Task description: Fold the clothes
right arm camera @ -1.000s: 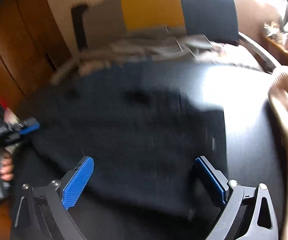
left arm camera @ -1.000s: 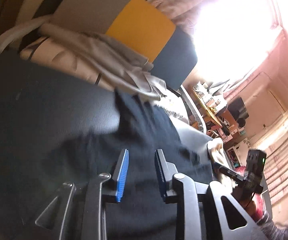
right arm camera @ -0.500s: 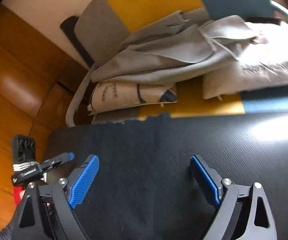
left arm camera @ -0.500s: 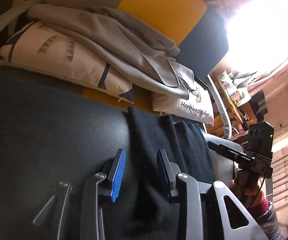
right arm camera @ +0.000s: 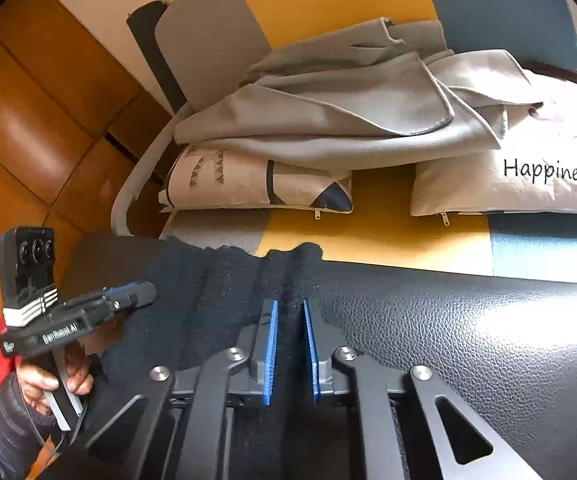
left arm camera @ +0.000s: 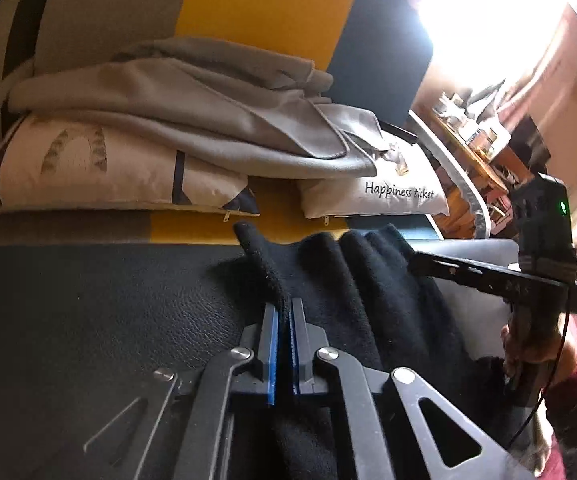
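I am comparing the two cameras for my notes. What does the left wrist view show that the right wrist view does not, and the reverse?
Only the left wrist view: a bright window, a cluttered wooden shelf, and the right gripper from outside, its fingertips hidden.

Only the right wrist view: orange-brown panels and the left gripper from outside.

Both: the black garment on a black leather surface, a grey blanket over two pillows, one reading "Happiness". The left gripper and right gripper have each just closed on a garment edge.
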Tool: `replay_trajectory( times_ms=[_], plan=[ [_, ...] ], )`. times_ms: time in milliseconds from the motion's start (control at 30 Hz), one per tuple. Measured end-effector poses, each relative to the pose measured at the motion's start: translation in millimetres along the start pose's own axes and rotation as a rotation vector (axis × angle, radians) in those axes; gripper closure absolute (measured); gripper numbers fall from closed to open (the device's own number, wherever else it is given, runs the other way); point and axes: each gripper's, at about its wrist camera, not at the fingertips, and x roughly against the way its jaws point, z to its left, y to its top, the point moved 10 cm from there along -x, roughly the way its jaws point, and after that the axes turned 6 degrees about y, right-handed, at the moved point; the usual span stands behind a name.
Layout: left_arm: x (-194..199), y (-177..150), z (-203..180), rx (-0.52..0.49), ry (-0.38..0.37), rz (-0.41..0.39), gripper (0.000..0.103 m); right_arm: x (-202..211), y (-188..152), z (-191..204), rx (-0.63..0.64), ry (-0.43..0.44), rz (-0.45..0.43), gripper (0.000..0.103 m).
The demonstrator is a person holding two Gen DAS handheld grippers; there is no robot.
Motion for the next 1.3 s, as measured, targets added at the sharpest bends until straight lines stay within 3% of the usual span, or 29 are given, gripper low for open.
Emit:
replay_trajectory(
  times_ms=[367, 533, 667, 767, 800, 833, 900, 1067, 1300],
  plan=[
    [82, 5, -19, -0.012, -0.056, -0.141, 0.100, 22, -6, 35, -0.006, 0.048, -0.024, 0.091],
    [138, -26, -42, -0.056, -0.103, -0.211, 0.100, 60, -27, 67, 0.020, 0.092, -0.054, 0.091],
    [147, -57, -53, -0.084, -0.114, -0.186, 0.100, 94, -64, 88, 0.044, 0.100, -0.060, 0.090],
    [136, -66, -45, -0.051, -0.096, -0.153, 0.100, 100, -82, 86, 0.077, 0.039, -0.033, 0.075],
    [132, -68, -41, -0.040, -0.092, -0.144, 0.100, 99, -82, 81, 0.084, 0.003, -0.026, 0.062],
    [129, -69, -39, -0.035, -0.093, -0.139, 0.100, 96, -80, 77, 0.091, -0.030, -0.021, 0.048],
    [123, -75, -33, -0.019, -0.098, -0.128, 0.100, 85, -71, 70, 0.103, -0.065, -0.003, 0.036],
    [114, -87, -20, 0.018, -0.117, -0.112, 0.100, 33, -34, 81, 0.264, -0.182, 0.055, 0.034],
    [106, -89, 0, 0.058, -0.128, -0.102, 0.100, -61, -21, 109, 0.465, -0.152, 0.228, 0.027]
  ],
)
